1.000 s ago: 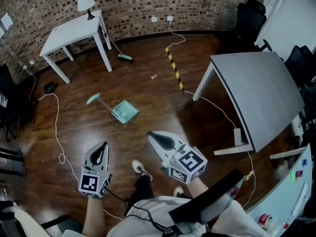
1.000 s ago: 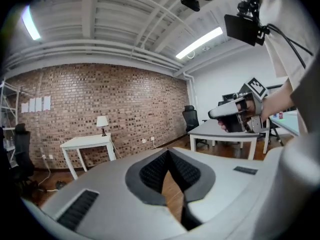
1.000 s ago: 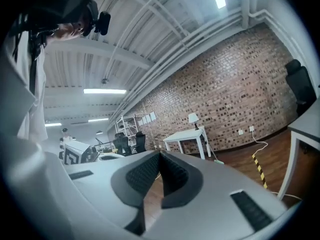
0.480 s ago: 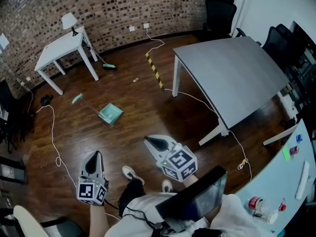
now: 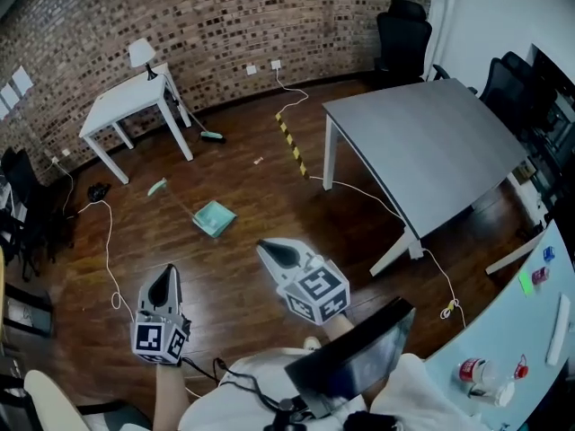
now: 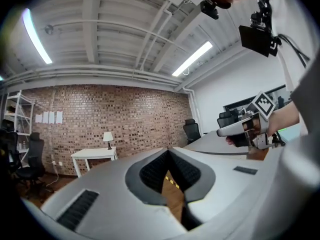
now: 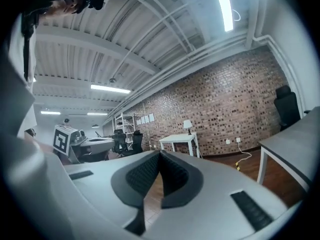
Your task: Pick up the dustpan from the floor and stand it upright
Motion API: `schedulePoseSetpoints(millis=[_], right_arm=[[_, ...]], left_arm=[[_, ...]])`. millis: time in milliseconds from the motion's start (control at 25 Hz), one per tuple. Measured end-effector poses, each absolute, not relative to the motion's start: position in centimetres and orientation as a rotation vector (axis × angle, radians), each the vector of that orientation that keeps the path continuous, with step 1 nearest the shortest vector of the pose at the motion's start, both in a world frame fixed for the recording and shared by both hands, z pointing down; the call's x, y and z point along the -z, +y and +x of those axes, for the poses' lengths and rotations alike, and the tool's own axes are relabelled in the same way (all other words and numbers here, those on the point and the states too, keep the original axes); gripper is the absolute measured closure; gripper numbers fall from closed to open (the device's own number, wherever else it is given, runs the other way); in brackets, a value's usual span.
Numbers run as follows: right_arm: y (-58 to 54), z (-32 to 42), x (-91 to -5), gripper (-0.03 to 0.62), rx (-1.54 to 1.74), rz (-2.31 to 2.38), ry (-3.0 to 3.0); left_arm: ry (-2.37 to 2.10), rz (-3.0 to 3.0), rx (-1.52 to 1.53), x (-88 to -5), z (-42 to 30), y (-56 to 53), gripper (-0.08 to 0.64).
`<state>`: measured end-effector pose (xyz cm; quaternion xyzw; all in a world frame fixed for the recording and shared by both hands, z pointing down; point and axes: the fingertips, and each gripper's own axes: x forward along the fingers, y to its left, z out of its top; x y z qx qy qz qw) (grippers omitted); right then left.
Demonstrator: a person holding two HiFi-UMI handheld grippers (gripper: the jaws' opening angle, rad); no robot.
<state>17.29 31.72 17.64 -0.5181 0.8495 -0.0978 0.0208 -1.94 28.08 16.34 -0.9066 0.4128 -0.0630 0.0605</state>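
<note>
Head view: I hold my left claw (image 5: 164,281) and right claw (image 5: 272,251) level, both pinched together, empty. A teal plastic long-handled dustpan (image 5: 214,218) lies on the wooden floor (image 5: 269,196), well ahead.

The dustpan (image 5: 214,217) lies on the floor (image 5: 269,196), far ahead of the left tongs (image 5: 167,270) and right tongs (image 5: 263,246), well apart from both. Behind it, far left, stands a small worktop (image 5: 121,108) with a lamp (image 5: 141,54) on it. A large worktop (image 5: 431,142) stands to the right.
</note>
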Motion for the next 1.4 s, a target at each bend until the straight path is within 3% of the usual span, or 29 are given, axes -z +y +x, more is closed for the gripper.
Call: schedulePoseSetpoints(millis=[400,1400], right_arm=[[28.5,12.8,-12.8,0.613,0.045,-1.591,2.689],[29.7,10.9,-13.4,0.612,0.028,-1.560,2.734]], left_arm=[[1.245,-2.717,0.159,-13.8,-5.1,25.1,0.558],[1.139,-2.729,0.164,-14.9,-4.6,27.5,0.558]])
